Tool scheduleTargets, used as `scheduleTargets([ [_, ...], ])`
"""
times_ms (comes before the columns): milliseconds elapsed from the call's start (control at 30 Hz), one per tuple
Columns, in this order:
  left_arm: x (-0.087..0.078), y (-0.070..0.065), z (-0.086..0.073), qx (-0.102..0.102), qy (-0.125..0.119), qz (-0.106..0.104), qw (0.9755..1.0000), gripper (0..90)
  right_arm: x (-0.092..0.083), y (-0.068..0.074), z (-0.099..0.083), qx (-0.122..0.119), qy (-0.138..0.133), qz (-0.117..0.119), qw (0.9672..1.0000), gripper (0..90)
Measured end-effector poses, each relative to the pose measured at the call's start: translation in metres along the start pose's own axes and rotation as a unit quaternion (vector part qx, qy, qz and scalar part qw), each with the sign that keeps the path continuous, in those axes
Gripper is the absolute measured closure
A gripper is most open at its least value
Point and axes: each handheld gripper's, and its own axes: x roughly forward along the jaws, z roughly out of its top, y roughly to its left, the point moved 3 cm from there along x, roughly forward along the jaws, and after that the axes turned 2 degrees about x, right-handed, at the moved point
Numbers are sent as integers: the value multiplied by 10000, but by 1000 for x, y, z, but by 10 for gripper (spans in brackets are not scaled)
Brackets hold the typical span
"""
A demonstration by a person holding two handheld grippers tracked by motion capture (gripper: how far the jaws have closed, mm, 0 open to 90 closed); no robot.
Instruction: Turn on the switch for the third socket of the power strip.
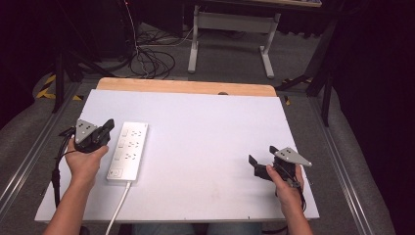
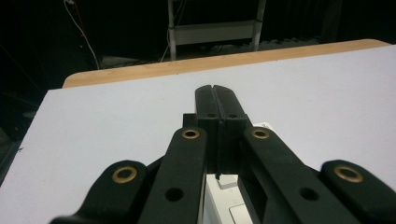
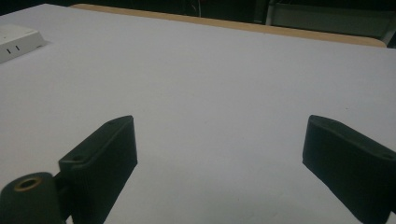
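A white power strip (image 1: 128,151) lies lengthways on the left half of the white table (image 1: 205,142), its cord running off the near edge.

The left gripper (image 1: 108,126) sits just beside the strip's left edge, near its far end, jaws pressed together with nothing between them; seen from the left gripper view, the strip (image 2: 224,198) lies just beneath those closed jaws; the right gripper (image 1: 259,164) rests well apart on the table's right side, its jaws spread wide over bare tabletop; a wooden edge (image 1: 186,86) borders the far side.
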Motion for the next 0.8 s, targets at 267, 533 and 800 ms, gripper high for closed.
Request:
scheduleTargets([
  [267, 4, -1, -2, 113, 159, 1, 9998, 898, -2, 0, -1, -1, 4, -14, 10000, 105],
  [533, 11, -4, -6, 313, 428, -44, 9986, 898, -4, 0, -1, -11, 13, -23, 10000, 105],
  [800, 18, -6, -9, 502, 737, -111, 9960, 898, -8, 0, -3, 3, 4, -44, 10000, 105],
])
